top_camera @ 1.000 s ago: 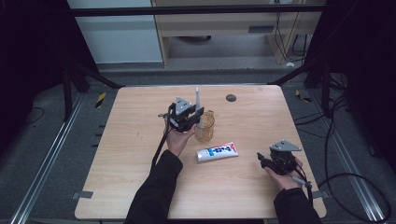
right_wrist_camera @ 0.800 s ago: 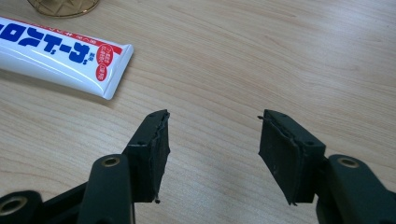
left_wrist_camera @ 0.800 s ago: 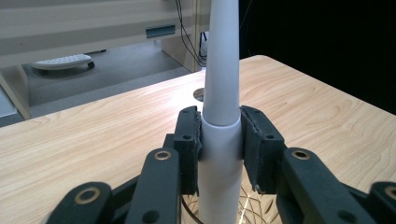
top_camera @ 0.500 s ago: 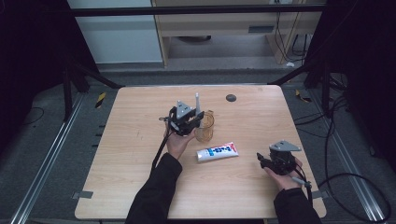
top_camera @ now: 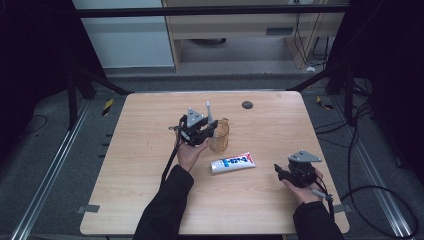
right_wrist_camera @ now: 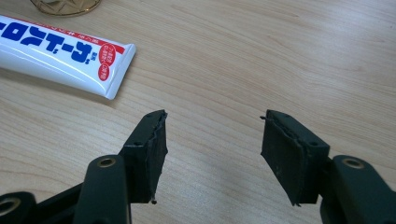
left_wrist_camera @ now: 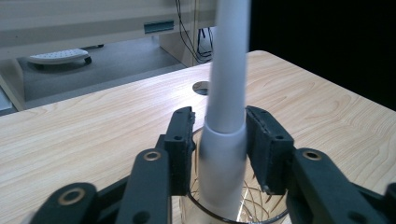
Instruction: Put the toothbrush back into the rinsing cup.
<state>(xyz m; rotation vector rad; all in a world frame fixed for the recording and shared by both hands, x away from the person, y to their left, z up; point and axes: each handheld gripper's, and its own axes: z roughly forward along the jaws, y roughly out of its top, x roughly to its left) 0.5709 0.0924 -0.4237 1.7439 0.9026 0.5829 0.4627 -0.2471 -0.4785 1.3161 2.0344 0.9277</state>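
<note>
With left gripper (left_wrist_camera: pixel 219 140) jaws just opened off toothbrush (left_wrist_camera: pixel 226 93), right gripper (right_wrist_camera: pixel 212 140) agape.

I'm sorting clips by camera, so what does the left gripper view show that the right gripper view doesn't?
Left gripper view: a white toothbrush handle standing in the glass cup between the left gripper jaws, which have just been opening, with gaps at both pads; also a dark disc.

Right gripper view: the open, empty right gripper and a toothpaste tube.

Both: the wooden table and the cup.

One glass (top_camera: pixel 219 137), one toothpaste tube (top_camera: pixel 232 163), one (likely) toothbrush (left_wrist_camera: pixel 227 107)
</note>
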